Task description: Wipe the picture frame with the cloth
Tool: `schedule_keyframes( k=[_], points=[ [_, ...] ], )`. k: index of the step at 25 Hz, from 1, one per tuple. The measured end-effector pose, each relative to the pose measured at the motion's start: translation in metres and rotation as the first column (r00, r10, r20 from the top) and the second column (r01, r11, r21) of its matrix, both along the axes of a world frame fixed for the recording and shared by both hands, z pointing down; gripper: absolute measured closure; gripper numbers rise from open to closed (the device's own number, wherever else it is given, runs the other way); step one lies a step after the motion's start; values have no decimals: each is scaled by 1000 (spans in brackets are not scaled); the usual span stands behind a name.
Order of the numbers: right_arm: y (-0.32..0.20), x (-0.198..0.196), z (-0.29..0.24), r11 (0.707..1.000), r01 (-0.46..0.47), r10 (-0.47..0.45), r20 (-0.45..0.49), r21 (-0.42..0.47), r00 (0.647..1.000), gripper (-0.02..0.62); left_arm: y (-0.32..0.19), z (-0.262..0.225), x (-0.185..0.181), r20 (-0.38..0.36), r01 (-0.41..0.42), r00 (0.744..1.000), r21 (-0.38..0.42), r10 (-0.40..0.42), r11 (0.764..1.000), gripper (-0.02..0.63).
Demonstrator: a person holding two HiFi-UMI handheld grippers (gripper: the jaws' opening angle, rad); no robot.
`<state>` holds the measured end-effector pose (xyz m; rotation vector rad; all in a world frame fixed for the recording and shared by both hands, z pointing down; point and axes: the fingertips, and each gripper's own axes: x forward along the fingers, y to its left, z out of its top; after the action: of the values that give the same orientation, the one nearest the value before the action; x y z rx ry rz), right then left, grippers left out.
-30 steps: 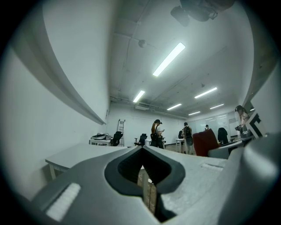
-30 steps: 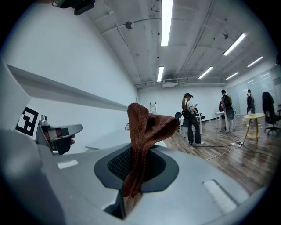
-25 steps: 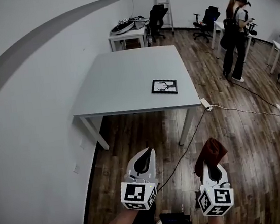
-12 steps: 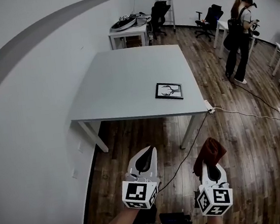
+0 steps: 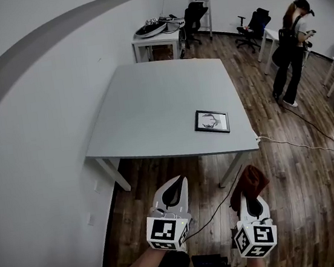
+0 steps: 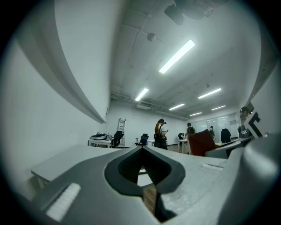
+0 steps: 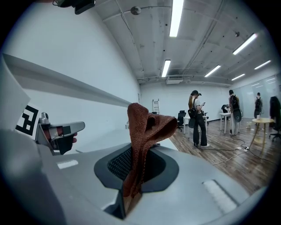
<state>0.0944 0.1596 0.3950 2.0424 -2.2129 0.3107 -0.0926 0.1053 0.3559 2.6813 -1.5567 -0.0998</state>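
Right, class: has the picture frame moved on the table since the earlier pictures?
No. The picture frame stays near the front right corner of the table; only the view shifted.

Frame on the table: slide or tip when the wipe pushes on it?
The picture frame lies flat on the smooth table, so tipping seems unlikely; sliding under a sideways wipe seems likely. It looks thin, so probably light. It sits near the table's front-right corner, so pushing that way risks a drop.
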Motion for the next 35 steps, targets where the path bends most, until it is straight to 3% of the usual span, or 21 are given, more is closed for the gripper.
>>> schedule_keyframes(
  k=[17, 27, 35],
  points=[
    [-91, -29, -3, 999, -42, 42, -15, -5, 999, 537, -99, -1, -29, -6, -34, 999, -5, 34, 999, 606],
    [-129, -20, 6, 1000, -31, 31, 5, 2, 1000, 537, -132, 4, -17, 11, -28, 1000, 0, 28, 1000, 606],
    [-166, 9, 14, 1000, -14, 14, 20, -4, 1000, 537, -163, 9, 14, 25, -13, 1000, -4, 13, 1000, 606]
  ],
)
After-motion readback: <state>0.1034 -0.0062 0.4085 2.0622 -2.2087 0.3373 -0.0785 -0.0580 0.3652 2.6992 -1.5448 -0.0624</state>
